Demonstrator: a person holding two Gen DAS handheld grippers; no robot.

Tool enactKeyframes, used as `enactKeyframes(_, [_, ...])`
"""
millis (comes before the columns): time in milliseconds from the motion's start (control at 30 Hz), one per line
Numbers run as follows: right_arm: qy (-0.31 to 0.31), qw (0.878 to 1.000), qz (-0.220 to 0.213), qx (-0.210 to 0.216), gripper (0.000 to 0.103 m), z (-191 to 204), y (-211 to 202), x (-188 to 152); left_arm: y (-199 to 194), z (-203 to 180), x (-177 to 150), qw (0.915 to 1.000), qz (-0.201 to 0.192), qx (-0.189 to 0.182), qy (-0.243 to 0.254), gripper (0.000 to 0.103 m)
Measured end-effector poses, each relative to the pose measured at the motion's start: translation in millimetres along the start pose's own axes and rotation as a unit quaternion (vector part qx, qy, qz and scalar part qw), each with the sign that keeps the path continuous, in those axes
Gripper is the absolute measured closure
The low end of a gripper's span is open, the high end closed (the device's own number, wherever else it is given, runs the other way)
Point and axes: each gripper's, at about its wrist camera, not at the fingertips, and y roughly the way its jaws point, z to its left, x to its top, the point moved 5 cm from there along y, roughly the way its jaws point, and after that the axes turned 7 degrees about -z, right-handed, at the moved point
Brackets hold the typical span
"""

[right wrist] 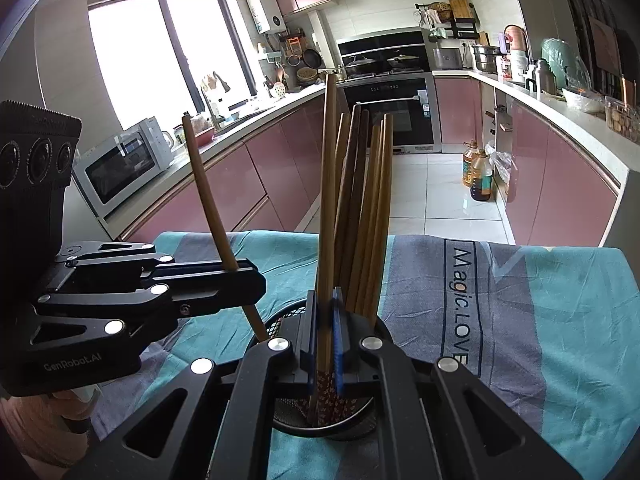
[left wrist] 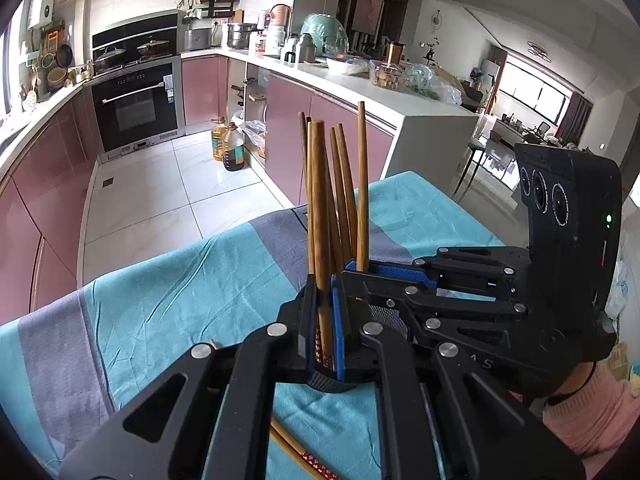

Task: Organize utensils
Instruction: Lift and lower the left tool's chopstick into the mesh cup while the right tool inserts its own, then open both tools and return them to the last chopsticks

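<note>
Wooden chopsticks [right wrist: 360,216] stand near upright, tips up, in a black mesh cup [right wrist: 288,412] on the striped cloth [right wrist: 540,320]. Each gripper, left [left wrist: 325,320] and right [right wrist: 326,340], is clamped on one chopstick above the cup.

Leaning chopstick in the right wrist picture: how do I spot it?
Find the blue and grey striped cloth, then the black mesh cup on it. The chopstick you want is pinched by the left gripper, and it slants away alone while the other chopsticks stand bunched together.
</note>
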Motion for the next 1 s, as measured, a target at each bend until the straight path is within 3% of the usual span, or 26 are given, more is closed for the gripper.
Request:
enactKeyframes(333, [0.008, 1.0, -0.003, -0.013, 0.095, -3.5, 0.0, -3.8, 11.7, 4.6, -13.5, 0.9997, 0.004, 0.002, -0.022, 0.093])
enactKeyframes(433, [0.004, 1.0, -0.006, -0.013, 0.093, -0.4, -5.3, -7.2, 6.5, 5.8, -22.1, 0.9996, -0.006, 0.009, -0.027, 0.086])
enactKeyframes(500, [-0.003, 1.0, -0.013, -0.012, 0.085, 3.1, -12.0, -8.9, -2.2, 7.4, -28.0, 0.9992, -0.019, 0.014, -0.031, 0.084])
enactKeyframes(567, [-0.008, 1.0, -0.022, -0.004, 0.081, 8.2, -21.1, -9.3, -14.0, 11.3, -35.4, 0.9989, -0.032, 0.017, -0.031, 0.071])
enactKeyframes(700, [-0.03, 0.999, -0.035, 0.024, 0.072, 25.7, -42.7, -15.1, -37.3, 19.3, -55.6, 0.9975, -0.051, 0.039, -0.03, 0.064])
enactKeyframes(867, [-0.051, 0.996, -0.011, 0.066, 0.065, 48.9, -47.5, -36.0, -55.3, 32.5, -90.4, 0.9956, -0.051, 0.066, -0.041, 0.052])
enactKeyframes(1000, [-0.056, 0.995, 0.034, 0.081, 0.065, 63.0, -30.9, -65.4, -55.5, 46.9, -124.1, 0.9946, -0.019, 0.083, -0.059, 0.052])
